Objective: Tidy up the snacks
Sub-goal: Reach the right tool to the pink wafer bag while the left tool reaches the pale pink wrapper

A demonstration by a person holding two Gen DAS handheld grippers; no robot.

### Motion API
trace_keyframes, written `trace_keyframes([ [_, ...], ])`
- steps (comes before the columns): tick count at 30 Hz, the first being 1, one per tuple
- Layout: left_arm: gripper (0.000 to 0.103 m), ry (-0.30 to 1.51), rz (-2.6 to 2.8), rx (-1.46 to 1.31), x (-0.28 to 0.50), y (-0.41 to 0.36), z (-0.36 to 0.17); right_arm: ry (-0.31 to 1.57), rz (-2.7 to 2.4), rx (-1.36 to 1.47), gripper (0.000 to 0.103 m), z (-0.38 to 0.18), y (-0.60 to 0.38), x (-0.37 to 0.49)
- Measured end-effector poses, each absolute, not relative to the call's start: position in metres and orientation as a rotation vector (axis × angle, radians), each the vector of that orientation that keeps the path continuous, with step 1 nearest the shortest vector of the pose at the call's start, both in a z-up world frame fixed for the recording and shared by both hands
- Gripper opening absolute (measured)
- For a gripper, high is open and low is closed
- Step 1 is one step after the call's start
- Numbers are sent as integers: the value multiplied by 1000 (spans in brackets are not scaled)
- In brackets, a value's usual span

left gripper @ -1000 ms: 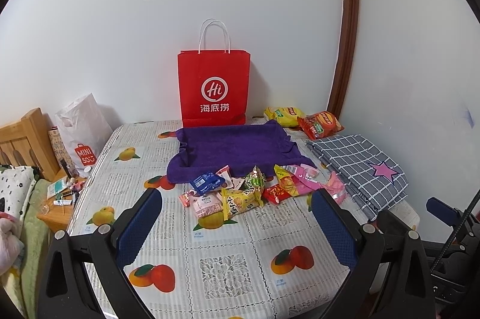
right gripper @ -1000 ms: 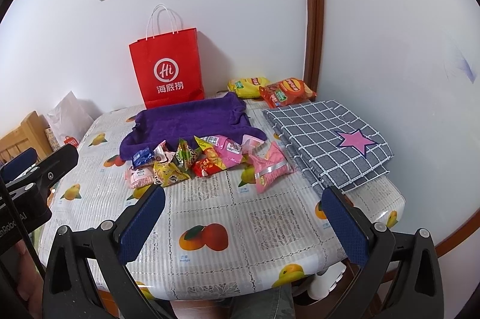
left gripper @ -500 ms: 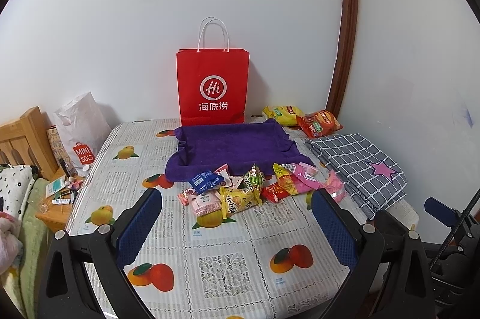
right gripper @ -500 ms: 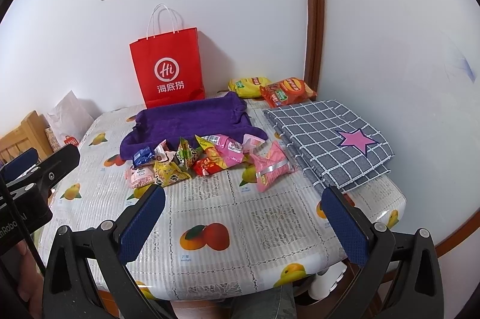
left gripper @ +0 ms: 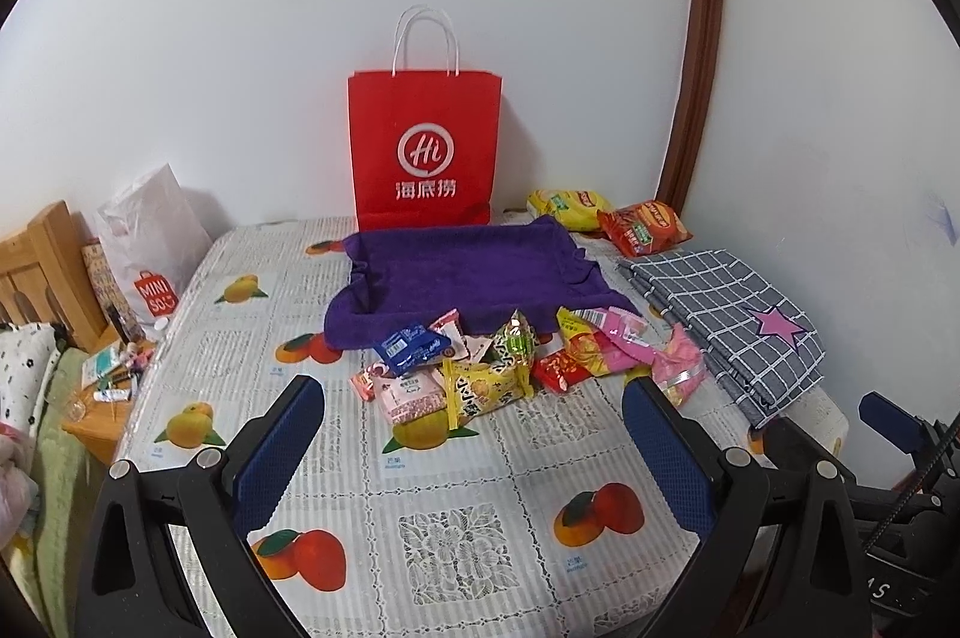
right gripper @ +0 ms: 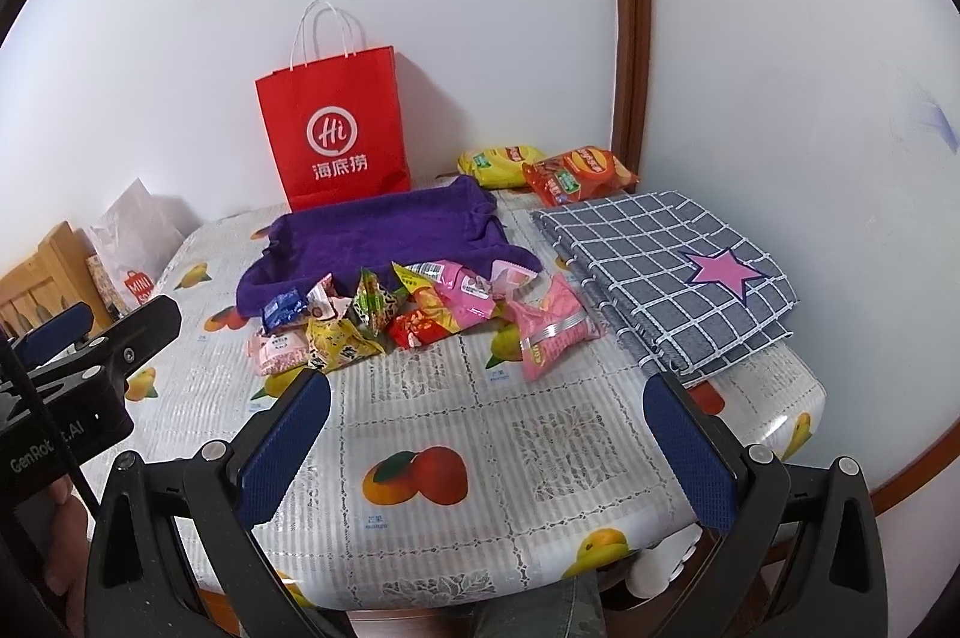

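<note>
Nothing looks sorted yet: the small snack packets [left gripper: 480, 368] lie in a loose heap mid-table [left gripper: 456, 530] against the front edge of the purple cloth tray [left gripper: 468, 266], while the left claw [left gripper: 474, 452] and right claw [right gripper: 486, 452] hover spread and empty

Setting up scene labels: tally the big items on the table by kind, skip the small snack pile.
Red paper carrier bag with white handles: 1
Large crisp packets, yellow packet and orange-red packet: 2
Cloths, purple towel and grey checked fabric with pink star: 2
Total: 5
</note>
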State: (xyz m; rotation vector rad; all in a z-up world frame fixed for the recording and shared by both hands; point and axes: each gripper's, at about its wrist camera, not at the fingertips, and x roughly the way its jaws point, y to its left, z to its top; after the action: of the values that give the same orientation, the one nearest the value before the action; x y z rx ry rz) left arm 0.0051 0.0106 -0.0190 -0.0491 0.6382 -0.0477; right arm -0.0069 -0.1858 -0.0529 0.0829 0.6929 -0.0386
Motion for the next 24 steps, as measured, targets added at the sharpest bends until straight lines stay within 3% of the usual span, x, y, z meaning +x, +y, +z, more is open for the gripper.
trace_keyframes([
  [24, 100, 805, -96, -78, 101, 37, -90, 781, -37, 36, 102, -112, -167, 81],
])
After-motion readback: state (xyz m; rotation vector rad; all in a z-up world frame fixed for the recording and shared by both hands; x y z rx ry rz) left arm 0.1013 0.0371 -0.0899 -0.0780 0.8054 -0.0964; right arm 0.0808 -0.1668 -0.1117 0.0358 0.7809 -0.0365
